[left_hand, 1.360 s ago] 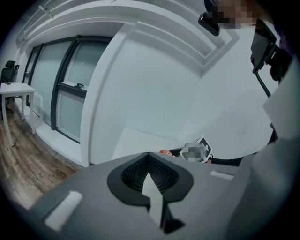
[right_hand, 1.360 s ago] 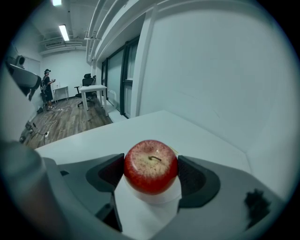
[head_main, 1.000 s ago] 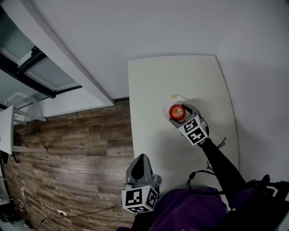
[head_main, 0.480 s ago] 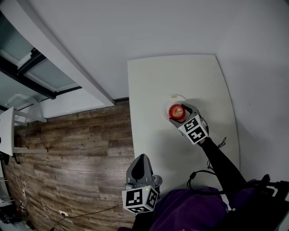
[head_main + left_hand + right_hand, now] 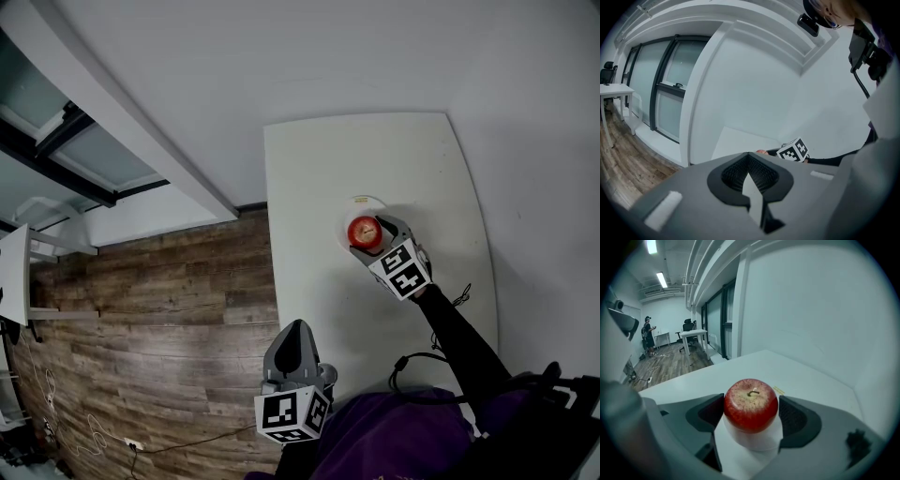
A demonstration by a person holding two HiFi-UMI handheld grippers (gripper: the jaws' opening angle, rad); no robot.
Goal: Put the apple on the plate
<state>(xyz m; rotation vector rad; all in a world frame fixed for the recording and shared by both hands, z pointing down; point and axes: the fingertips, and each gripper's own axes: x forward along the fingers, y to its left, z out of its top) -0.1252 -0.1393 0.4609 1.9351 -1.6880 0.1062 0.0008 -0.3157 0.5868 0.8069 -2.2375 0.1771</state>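
Note:
A red apple (image 5: 364, 229) (image 5: 750, 404) is between the jaws of my right gripper (image 5: 370, 236) (image 5: 751, 414), which is shut on it. Directly under the apple is a small white plate (image 5: 362, 203) (image 5: 750, 442); whether the apple rests on it or hangs just above it I cannot tell. Both are near the middle of the white table (image 5: 375, 155). My left gripper (image 5: 295, 330) (image 5: 750, 161) is held off the table's near left edge, over the wooden floor, jaws shut with nothing in them. In the left gripper view, the right gripper's marker cube (image 5: 793, 150) shows ahead.
A white wall runs along the table's far and right sides. Wooden floor (image 5: 141, 309) lies left of the table. A black cable (image 5: 412, 361) lies near the table's front edge. In the right gripper view, a desk, a chair and a standing person (image 5: 648, 336) are far off.
My right gripper has shifted the apple slightly up and to the left, further over the plate. The left gripper has stayed in place.

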